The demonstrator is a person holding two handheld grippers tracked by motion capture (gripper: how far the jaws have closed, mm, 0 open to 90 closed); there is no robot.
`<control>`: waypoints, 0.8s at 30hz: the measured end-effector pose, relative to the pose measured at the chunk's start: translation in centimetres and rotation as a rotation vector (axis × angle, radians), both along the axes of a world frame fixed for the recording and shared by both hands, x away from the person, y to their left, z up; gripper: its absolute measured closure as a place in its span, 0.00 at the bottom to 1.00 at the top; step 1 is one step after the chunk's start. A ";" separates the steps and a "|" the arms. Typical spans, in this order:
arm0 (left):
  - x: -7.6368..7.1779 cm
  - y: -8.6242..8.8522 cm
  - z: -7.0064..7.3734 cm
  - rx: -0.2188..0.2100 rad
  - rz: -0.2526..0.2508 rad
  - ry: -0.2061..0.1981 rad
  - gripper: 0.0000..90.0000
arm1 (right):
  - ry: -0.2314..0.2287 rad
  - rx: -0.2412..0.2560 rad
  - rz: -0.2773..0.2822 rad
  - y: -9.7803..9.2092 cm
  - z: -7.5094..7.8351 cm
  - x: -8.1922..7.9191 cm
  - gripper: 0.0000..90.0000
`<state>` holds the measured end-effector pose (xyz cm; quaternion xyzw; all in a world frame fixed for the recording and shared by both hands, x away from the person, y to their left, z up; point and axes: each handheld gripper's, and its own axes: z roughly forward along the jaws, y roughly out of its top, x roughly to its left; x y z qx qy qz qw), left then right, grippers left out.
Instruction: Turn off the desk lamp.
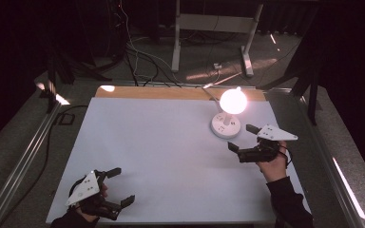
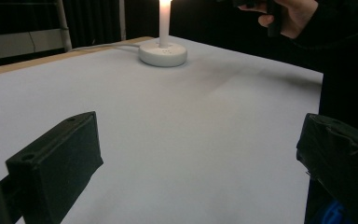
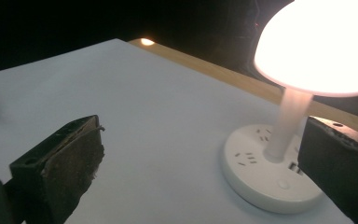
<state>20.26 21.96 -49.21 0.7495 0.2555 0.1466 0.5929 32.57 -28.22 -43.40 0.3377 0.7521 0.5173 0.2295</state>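
Darkness surrounds the white surface (image 1: 161, 142), where the lit lamp (image 1: 232, 101) at upper right is best approached slowly by the released right tool (image 1: 243, 138), the left tool (image 1: 121, 186) likewise released.

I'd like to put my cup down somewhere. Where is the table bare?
Most of the white table is bare: everything between the left gripper and the lit lamp. It is crowded only at the far right, where the right gripper sits beside the lamp's base.

No readable text, label, brand, number or sign on anything here.
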 end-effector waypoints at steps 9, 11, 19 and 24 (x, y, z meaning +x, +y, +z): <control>0.0 0.0 0.0 -0.002 0.000 0.000 0.00 | 0.035 -0.016 -0.101 -1.1 -1.0 2.0 0.00; 0.0 0.0 0.0 -0.002 0.000 0.000 0.00 | 0.045 -0.032 -0.109 -1.2 -1.3 2.5 0.00; 0.0 0.0 0.0 -0.003 -0.002 -0.001 0.00 | 0.084 -0.061 -0.146 -1.4 -2.3 4.1 0.00; 0.0 0.0 0.0 -0.006 -0.002 -0.002 0.00 | 0.126 -0.076 -0.183 -1.2 -3.5 5.2 0.00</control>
